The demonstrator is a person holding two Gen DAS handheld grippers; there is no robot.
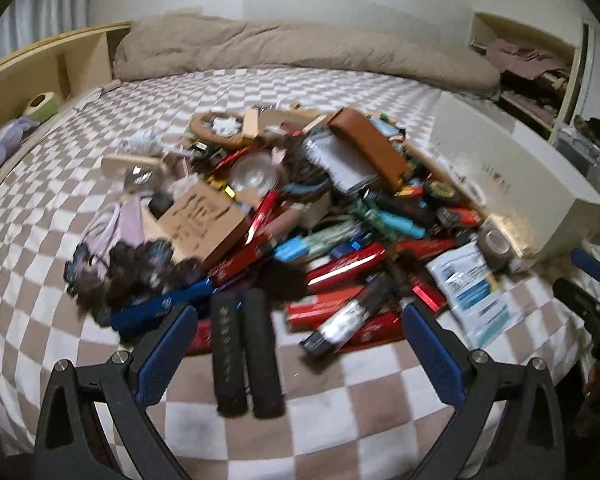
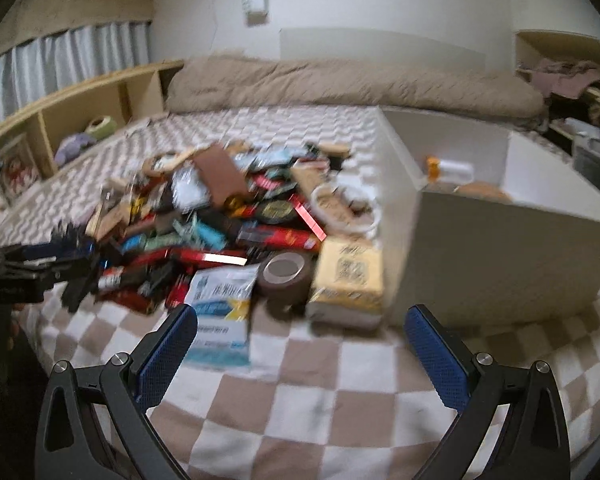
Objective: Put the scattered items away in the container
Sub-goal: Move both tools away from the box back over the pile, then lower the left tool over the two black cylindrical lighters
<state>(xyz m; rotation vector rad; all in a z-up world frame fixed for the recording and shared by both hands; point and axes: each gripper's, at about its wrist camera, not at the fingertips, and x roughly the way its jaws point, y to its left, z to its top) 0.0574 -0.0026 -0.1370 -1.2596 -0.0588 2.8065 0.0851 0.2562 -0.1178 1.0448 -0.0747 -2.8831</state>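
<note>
A big pile of scattered items [image 1: 300, 216] lies on the checked bed cover: red packets, a brown case [image 1: 370, 148], a cardboard box [image 1: 208, 220], a blue-white pouch [image 1: 470, 292]. My left gripper [image 1: 296, 316] is open just before the pile's near edge, with two black foam handles [image 1: 244, 348] lying between its fingers, untouched. The white container [image 2: 500, 232] stands right of the pile [image 2: 228, 220]. My right gripper [image 2: 300, 320] is open above the cover, near a tape roll [image 2: 286, 276] and a yellow pack [image 2: 350, 276].
A beige duvet [image 1: 300, 52] runs along the back of the bed. Wooden shelving [image 1: 40, 76] lines the left side and a cluttered cupboard [image 1: 532, 72] sits at the right. The other gripper's black frame [image 1: 592, 300] shows at the right edge. Checked cover [image 2: 320, 408] lies bare in front.
</note>
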